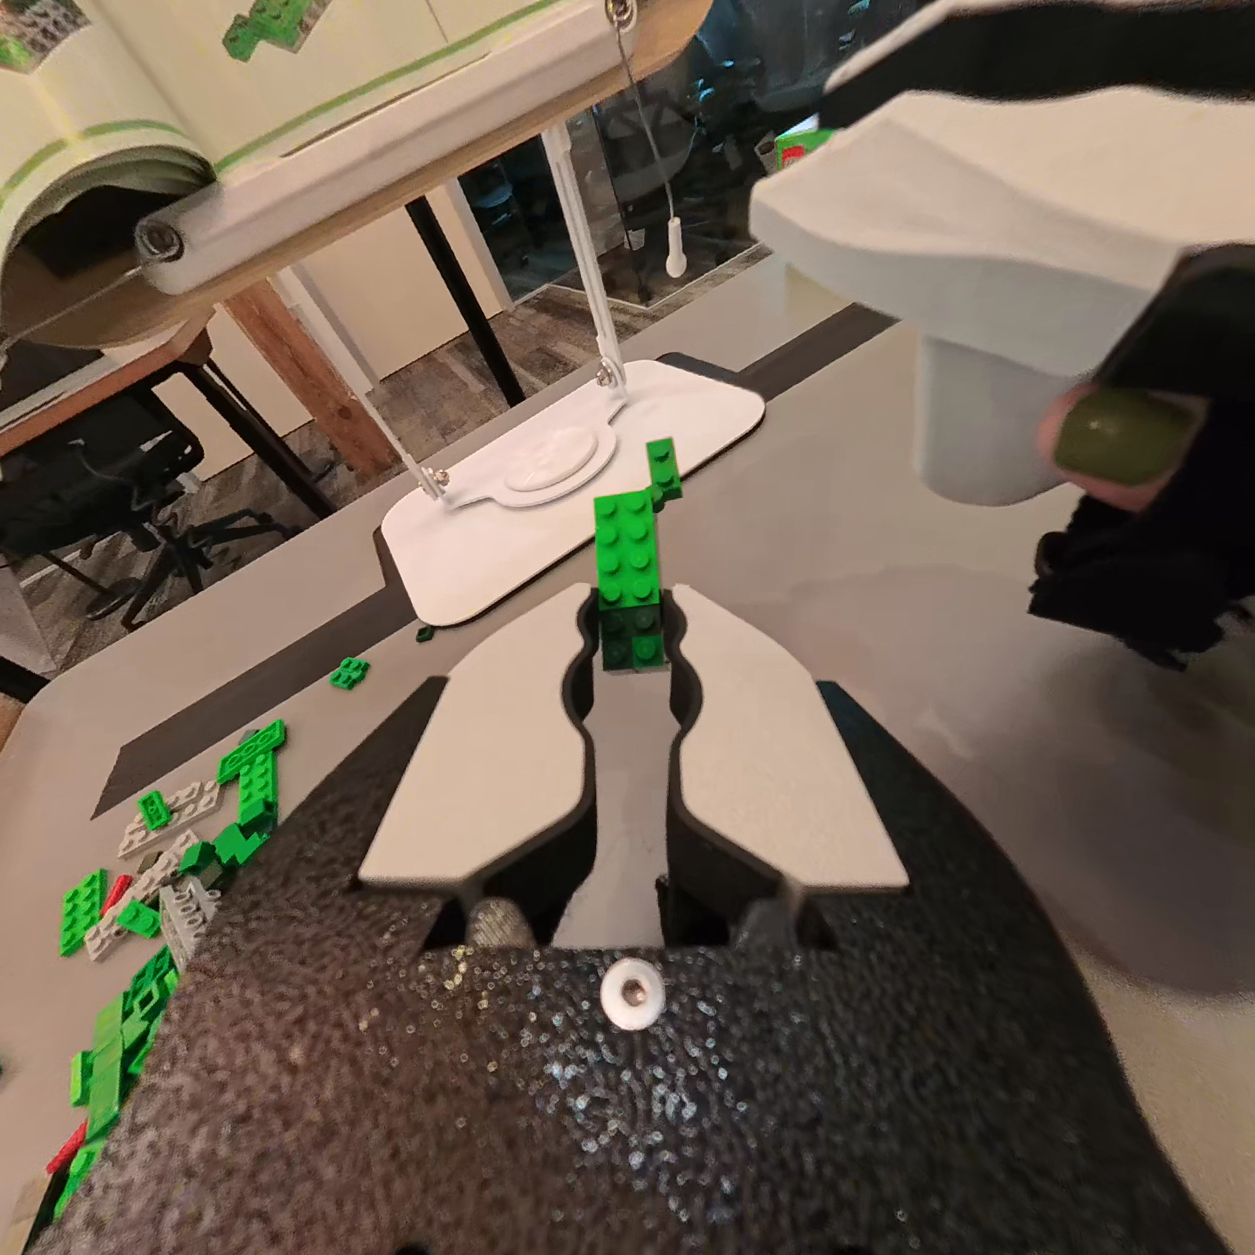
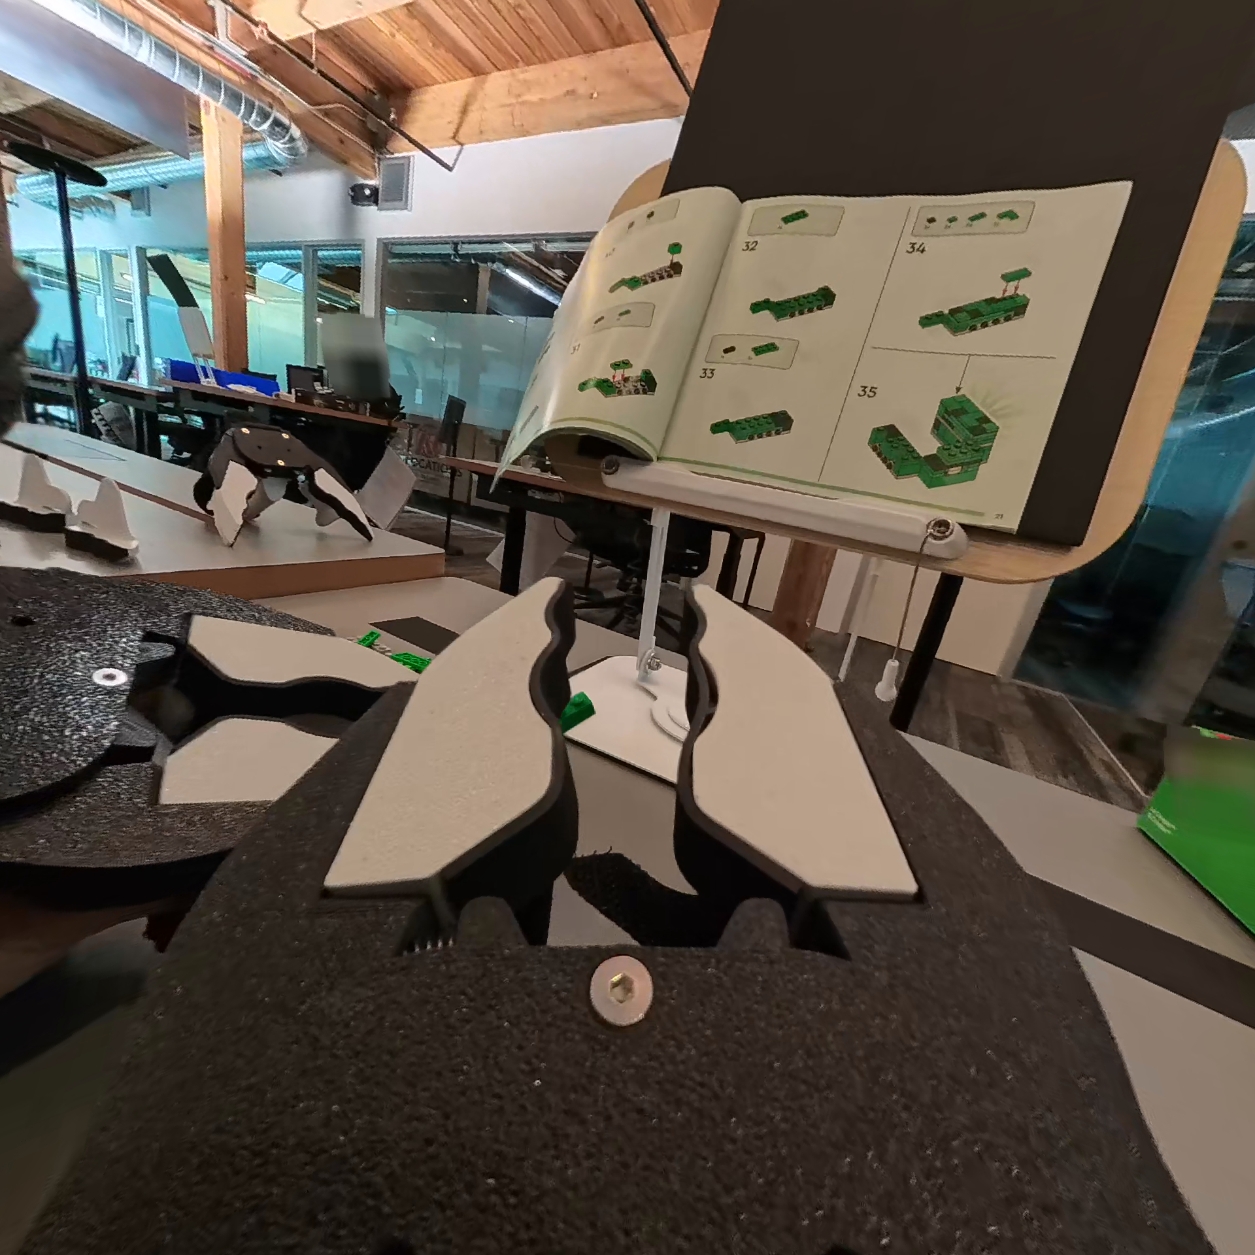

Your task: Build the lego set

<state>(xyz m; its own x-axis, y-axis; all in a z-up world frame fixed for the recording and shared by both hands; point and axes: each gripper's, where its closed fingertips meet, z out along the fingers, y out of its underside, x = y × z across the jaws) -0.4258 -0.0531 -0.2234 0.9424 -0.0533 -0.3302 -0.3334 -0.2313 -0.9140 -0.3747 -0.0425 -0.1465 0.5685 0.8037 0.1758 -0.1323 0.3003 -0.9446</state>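
Left gripper [image 1: 633, 628] clamps green assembly [image 1: 630, 564] steady; right gripper [image 2: 628, 614], parted and empty, should fetch next plate squarely per booklet [image 2: 849, 353].

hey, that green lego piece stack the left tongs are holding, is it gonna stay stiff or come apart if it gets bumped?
The green brick assembly probably stays stiff along its stacked plates. The small plate at its far end hangs by a corner, so a bump may pop it off. The left tongs grip only the near end; smooth plastic might pivot there.
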